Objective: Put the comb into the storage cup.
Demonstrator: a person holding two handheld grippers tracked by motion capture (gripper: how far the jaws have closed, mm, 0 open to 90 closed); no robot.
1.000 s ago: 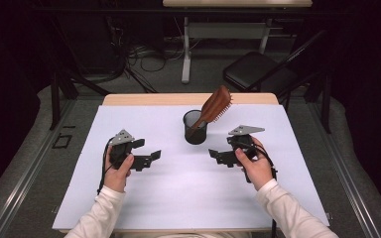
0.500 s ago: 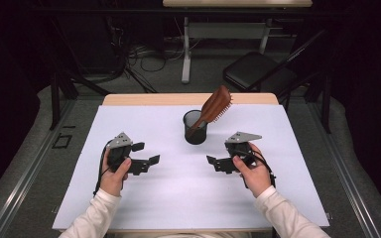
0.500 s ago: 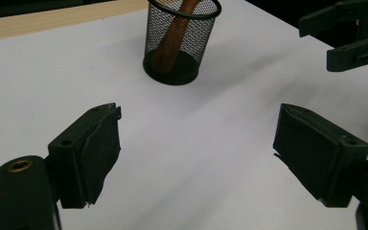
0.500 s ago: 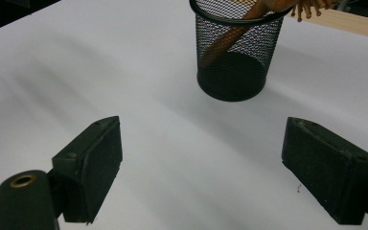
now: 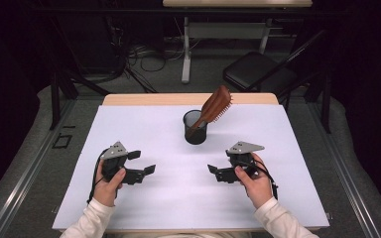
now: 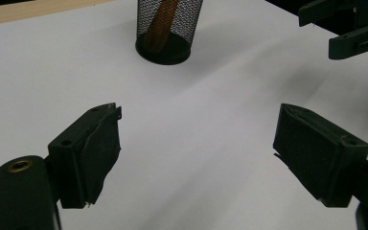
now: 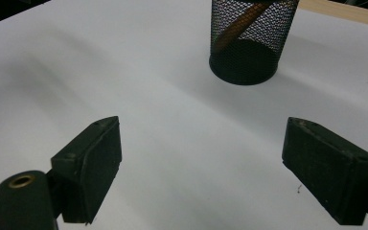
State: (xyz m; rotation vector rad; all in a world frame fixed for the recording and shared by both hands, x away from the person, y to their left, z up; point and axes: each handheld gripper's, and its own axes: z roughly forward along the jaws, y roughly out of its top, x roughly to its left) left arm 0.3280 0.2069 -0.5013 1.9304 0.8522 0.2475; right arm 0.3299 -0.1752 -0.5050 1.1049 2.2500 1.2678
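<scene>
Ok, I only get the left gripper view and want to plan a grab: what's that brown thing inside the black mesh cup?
Observer: A brown wooden hairbrush, handle down in the black mesh cup, its bristled head leaning out to the right in the high view.
Operator: Is my right claw holding anything?
Observer: No. The right claw is open and empty over the white table cover.
Operator: And which claw sits nearer the cup?
Observer: In the high view the right claw looks slightly nearer than the left claw; both point inward.
</scene>
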